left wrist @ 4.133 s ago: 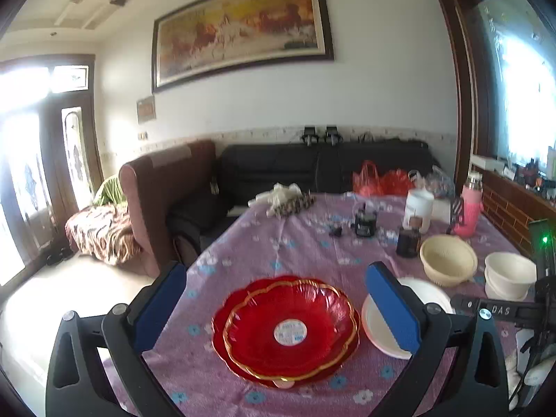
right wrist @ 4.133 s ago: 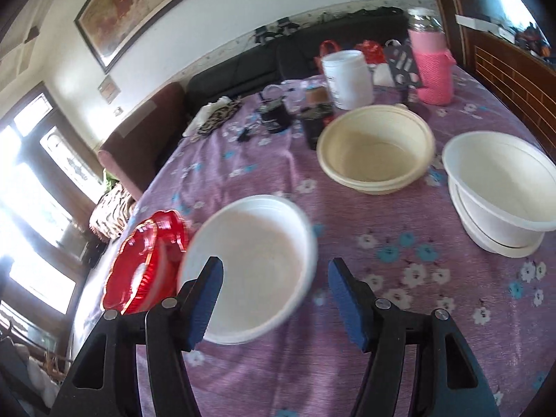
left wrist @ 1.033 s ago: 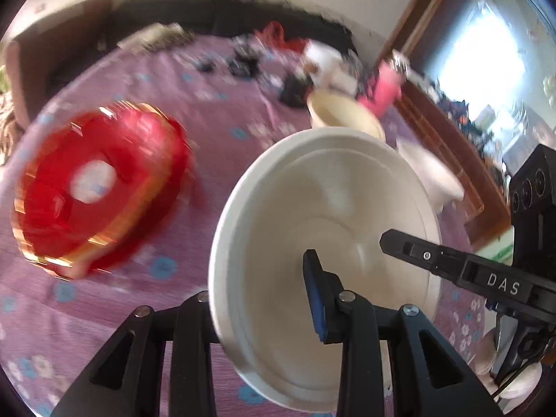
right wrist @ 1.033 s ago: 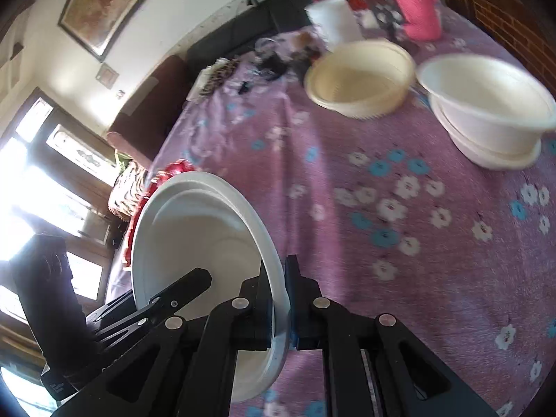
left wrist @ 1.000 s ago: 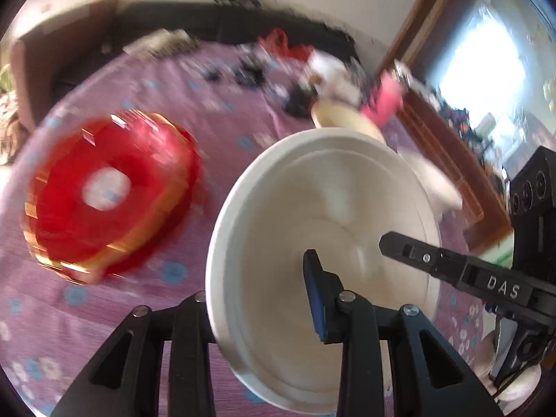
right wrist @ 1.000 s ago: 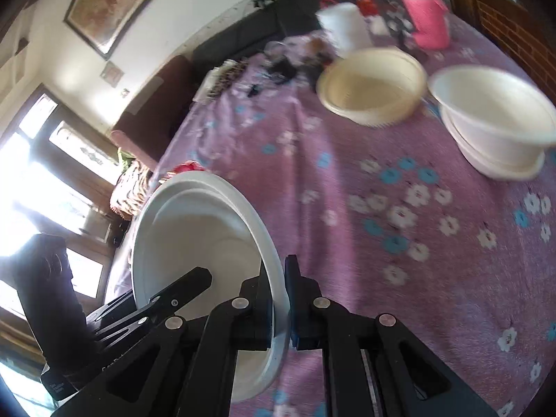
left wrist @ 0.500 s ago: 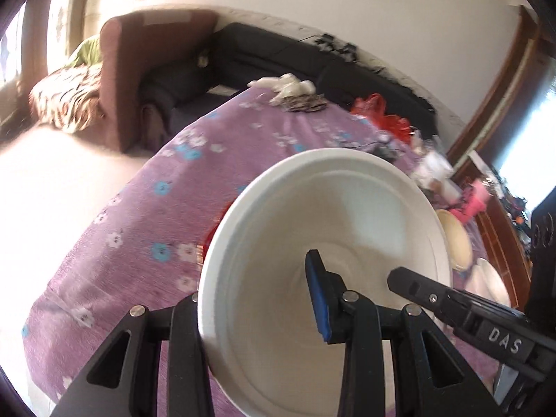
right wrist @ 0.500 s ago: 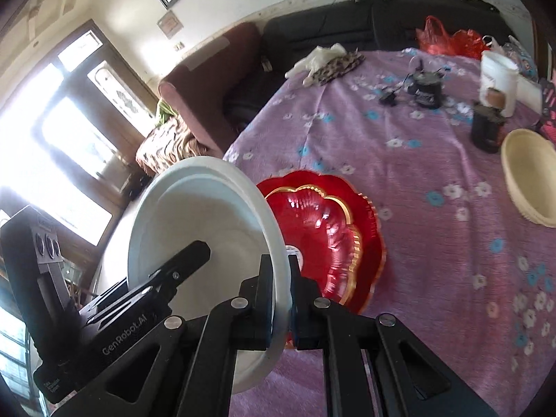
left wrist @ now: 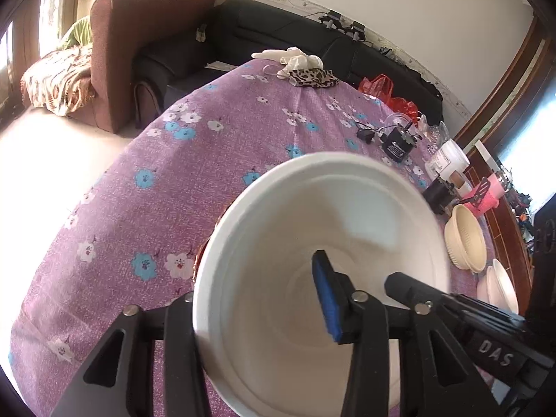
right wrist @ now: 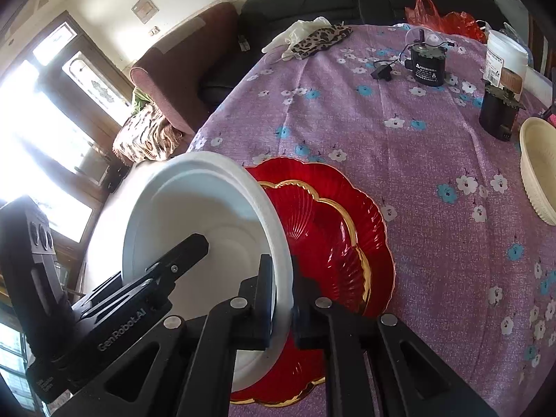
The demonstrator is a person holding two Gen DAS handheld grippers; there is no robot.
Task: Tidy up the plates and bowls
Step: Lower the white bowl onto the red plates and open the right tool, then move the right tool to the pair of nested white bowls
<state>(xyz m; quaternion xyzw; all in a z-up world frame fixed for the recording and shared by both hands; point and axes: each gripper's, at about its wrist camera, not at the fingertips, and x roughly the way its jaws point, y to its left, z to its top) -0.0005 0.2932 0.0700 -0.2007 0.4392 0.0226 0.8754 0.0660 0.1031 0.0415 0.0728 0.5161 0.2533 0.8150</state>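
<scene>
Right wrist view is showing the right gripper (right wrist: 282,288) clamping the rim of the white plate (right wrist: 194,215), which is standing tilted above the red plates (right wrist: 333,229) on the purple flowered tablecloth (right wrist: 417,160). Left wrist view is showing the left gripper (left wrist: 257,299) pinching the opposite rim of the same white plate (left wrist: 312,229), one blue pad (left wrist: 325,299) lying inside it. Farther right, a cream bowl (left wrist: 467,243) and white bowls (left wrist: 500,288) are resting on the cloth, and beyond them a black sofa (left wrist: 278,38) is standing
</scene>
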